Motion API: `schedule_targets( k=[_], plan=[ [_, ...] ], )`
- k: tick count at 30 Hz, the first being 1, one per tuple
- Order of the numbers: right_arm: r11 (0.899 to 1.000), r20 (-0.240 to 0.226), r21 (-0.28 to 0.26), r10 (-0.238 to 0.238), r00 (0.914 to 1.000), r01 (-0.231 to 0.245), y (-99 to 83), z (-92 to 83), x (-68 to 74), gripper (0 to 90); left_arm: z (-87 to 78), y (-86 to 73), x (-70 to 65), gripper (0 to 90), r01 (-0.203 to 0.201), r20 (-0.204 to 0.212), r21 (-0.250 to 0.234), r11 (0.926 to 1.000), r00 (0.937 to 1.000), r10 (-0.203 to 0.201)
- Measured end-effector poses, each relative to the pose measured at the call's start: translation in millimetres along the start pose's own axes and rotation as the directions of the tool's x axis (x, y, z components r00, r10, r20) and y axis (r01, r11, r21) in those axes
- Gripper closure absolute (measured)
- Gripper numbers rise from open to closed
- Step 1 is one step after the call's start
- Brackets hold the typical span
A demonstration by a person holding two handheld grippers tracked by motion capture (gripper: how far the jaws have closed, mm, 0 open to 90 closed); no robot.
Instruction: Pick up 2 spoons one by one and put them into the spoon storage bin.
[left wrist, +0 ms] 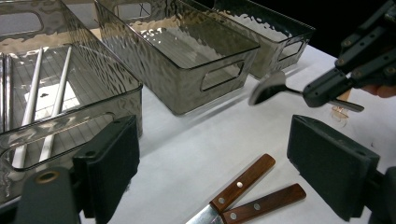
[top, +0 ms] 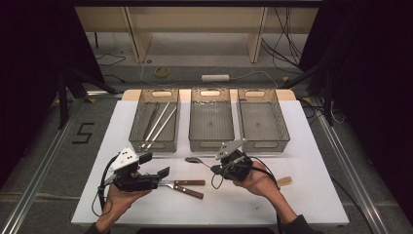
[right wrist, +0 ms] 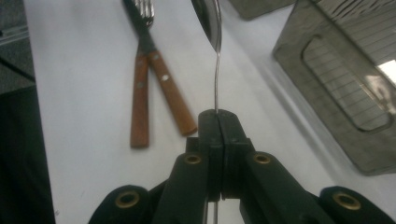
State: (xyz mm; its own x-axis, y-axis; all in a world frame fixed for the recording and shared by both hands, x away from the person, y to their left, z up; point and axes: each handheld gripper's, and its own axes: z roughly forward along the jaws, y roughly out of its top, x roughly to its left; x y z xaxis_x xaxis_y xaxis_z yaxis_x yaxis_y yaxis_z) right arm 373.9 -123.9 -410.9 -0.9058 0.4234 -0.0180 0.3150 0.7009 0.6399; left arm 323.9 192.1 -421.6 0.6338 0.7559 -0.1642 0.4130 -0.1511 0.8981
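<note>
Right gripper (top: 213,168) clamped on spoon (top: 193,160) handle, bowl above white table (top: 311,195) just in front of middle bin (top: 211,119). Left gripper (top: 155,165) jaws wide open, nothing between them, near 2 wooden-handled utensils (top: 187,186).

Setting: a lab or recording studio, not a home. Evidence: white worktop (top: 311,195) stands in a bay closed off by black curtains (top: 29,73) on both sides. Bare grey floor with metal rails (top: 39,170) running along each side of the worktop; a taped numeral "5" (top: 84,132) marks the floor at left. Loose cables (top: 282,39), a white power strip (top: 215,77) and a roll of yellow tape (top: 162,72) lie behind. Plain plywood bench legs (top: 139,36) at the back.
</note>
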Motion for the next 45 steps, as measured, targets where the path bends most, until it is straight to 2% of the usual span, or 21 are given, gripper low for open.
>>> schedule_targets(
  k=[7, 13, 23, 33, 45],
  plan=[
    [0.999, 0.022, -0.024, 0.048, 0.9986, -0.048, 16.4, -2.0, -15.3, 90.0, -0.7, 0.0, 0.7, 16.3, 0.003, -0.005, -0.006, 1.0000, 1.0000, -0.003],
    [0.993, 0.041, -0.047, 0.112, 0.9929, -0.110, 29.8, -3.9, -30.9, 90.0, -0.7, 0.0, 0.5, 16.3, 0.002, -0.006, -0.007, 1.0000, 1.0000, -0.002],
    [0.975, 0.076, -0.091, 0.211, 0.9745, -0.204, 51.9, -2.9, -58.9, 90.0, 0.3, -0.2, -0.5, 16.0, -0.001, -0.003, -0.002, 1.0000, 1.0000, 0.001],
    [0.963, 0.109, -0.109, 0.259, 0.9597, -0.248, 73.2, 5.4, -78.0, 90.0, -1.7, -0.1, 0.9, 15.9, 0.011, -0.010, -0.013, 0.9999, 0.9999, -0.011],
    [0.946, 0.130, -0.114, 0.316, 0.9396, -0.303, 81.7, 13.2, -97.6, 90.0, -1.2, -0.2, 0.8, 15.8, 0.015, -0.009, -0.014, 0.9998, 0.9998, -0.015]
  ],
)
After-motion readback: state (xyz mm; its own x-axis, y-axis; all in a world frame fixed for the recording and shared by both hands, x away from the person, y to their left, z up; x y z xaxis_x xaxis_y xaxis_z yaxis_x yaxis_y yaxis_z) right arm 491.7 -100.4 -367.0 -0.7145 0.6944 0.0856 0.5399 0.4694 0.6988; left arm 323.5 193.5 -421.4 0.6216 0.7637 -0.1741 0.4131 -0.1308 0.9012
